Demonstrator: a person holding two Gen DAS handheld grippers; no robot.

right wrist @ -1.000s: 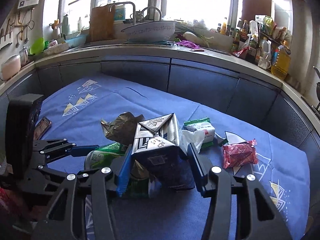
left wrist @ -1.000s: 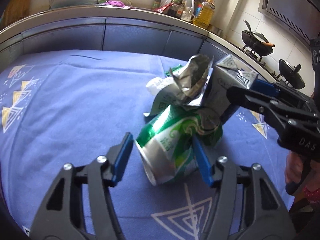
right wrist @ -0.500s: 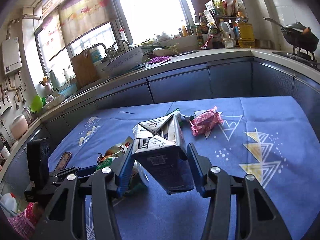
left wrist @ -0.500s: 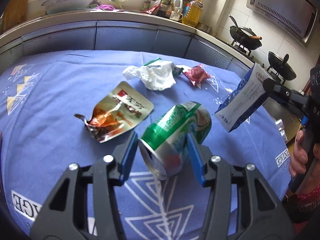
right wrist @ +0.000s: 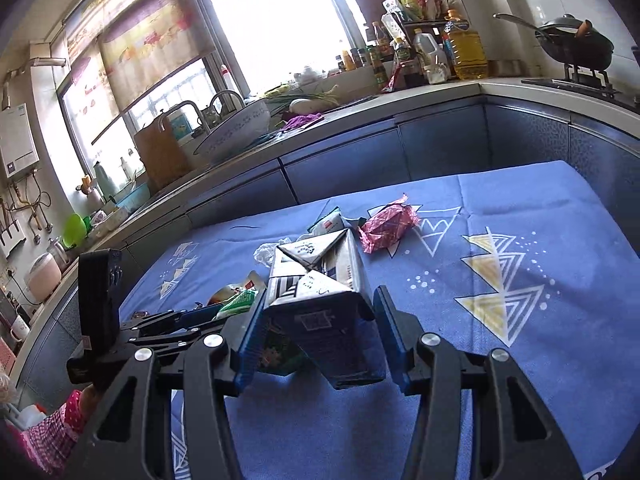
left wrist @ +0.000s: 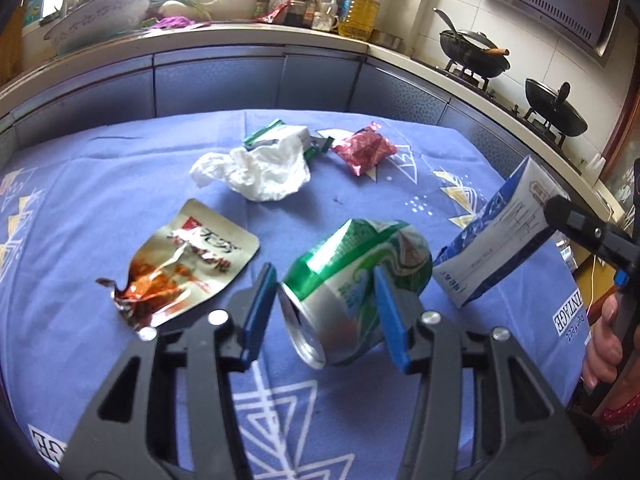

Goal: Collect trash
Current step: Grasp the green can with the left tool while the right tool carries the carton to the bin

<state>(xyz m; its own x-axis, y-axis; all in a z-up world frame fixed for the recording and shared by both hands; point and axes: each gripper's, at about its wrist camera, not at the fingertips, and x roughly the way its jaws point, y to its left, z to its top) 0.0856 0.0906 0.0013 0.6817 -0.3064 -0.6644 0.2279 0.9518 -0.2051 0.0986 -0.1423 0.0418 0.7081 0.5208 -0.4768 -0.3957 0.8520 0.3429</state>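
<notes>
The left gripper [left wrist: 326, 312] points down toward the blue tablecloth [left wrist: 100, 184], its jaws pressed on the sides of a dented green can [left wrist: 352, 276], open end toward the camera. The right gripper [right wrist: 316, 332] angles less steeply and clamps a blue-and-white carton [right wrist: 320, 300], carried clear of the cloth at the table's right edge; the hand [left wrist: 604, 344] holding it shows below. On the cloth lie a torn snack pouch [left wrist: 188, 264], a crumpled tissue [left wrist: 260, 172], a green-and-white wrapper [left wrist: 276, 134], partly hidden, and a red wrapper [left wrist: 364, 150].
</notes>
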